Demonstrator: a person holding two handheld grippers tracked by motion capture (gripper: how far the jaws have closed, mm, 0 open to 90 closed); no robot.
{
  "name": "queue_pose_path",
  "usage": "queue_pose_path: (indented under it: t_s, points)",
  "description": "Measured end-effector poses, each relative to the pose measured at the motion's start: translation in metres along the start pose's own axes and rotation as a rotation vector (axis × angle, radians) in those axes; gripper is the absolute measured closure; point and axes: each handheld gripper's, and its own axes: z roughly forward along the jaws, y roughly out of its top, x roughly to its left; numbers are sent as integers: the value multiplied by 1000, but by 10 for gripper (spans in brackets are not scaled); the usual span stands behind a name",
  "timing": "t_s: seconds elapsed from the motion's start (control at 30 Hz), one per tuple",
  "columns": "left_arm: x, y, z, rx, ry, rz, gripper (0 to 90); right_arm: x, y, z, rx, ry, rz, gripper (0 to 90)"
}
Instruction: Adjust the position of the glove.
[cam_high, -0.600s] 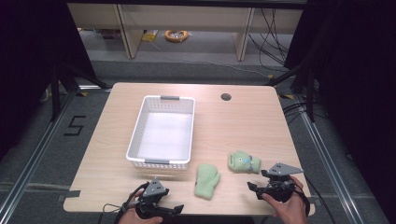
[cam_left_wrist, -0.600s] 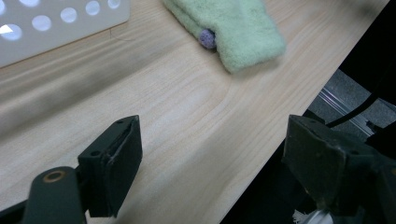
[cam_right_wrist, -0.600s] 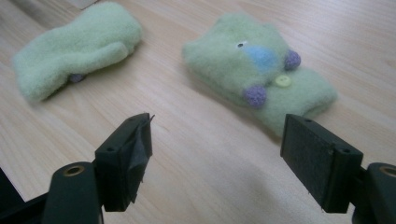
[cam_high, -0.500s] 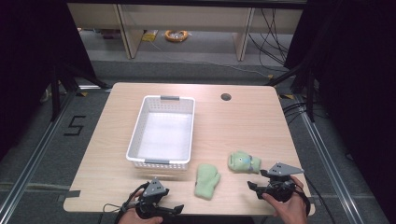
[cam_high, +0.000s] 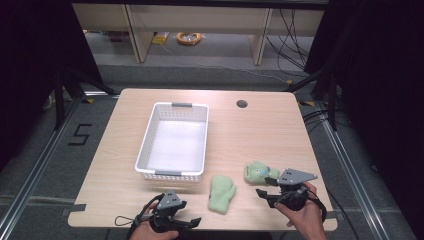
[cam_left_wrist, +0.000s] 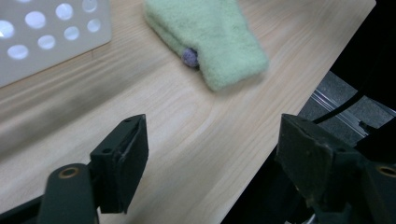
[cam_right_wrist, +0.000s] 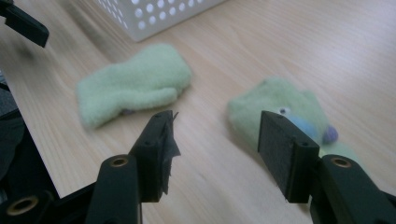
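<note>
Two green mittens lying on the table (cam_high: 260, 130), both on the near side of the white basket (cam_high: 173, 141) — flat mitten (cam_high: 221, 193) just off its near right corner, face mitten (cam_high: 260, 171) farther right. Left gripper (cam_high: 192, 220) hovering near the flat mitten, jaws gaping, empty. Right gripper (cam_high: 262, 193) sitting just beside the face mitten — jaws standing apart, gripping nothing.

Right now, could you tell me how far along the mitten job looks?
Nothing looks done: the white basket is empty. Both hand-held grippers, left and right, are open and hold nothing. The flat mitten and the crumpled mitten lie on the table, still to be handled.
</note>
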Motion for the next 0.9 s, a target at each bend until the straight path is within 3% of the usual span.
queue_pose_path:
  t_s: [0.03,0.07,0.1,0.2,0.23,0.33,0.37,0.47,0.5,0.6,0.7,0.77,0.87,0.9]
  points:
    - [-1,2,1,-7,1,6,264,3,3,2,4,14,12,494]
    - [0,4,1,10,6,42,271,2,7,4,2,31,-16,498]
    - [-3,6,4,-6,-4,27,279,3,11,6,4,35,-13,498]
    - [-7,10,9,5,-12,44,298,5,22,15,17,46,-41,520]
    - [-7,12,10,16,-9,67,302,7,25,18,29,59,-27,524]
    - [-11,15,17,19,-9,70,315,7,35,31,43,74,-56,546]
    - [-10,17,17,29,-16,105,323,8,37,35,59,84,-46,554]
    - [-13,21,22,8,-13,85,344,9,44,46,77,108,-56,576]
    - [-10,24,22,28,-17,128,357,8,46,49,83,116,-52,583]
    - [-12,26,27,18,-17,104,379,7,51,61,93,115,-51,599]
    - [-12,32,36,43,-23,133,404,8,57,72,121,131,-51,622]
    - [-15,34,41,36,-39,106,405,9,59,80,126,138,-49,634]
    - [-16,37,45,41,-39,133,421,9,63,91,159,141,-52,662]
    - [-15,38,46,58,-37,160,428,9,64,92,178,146,-55,665]
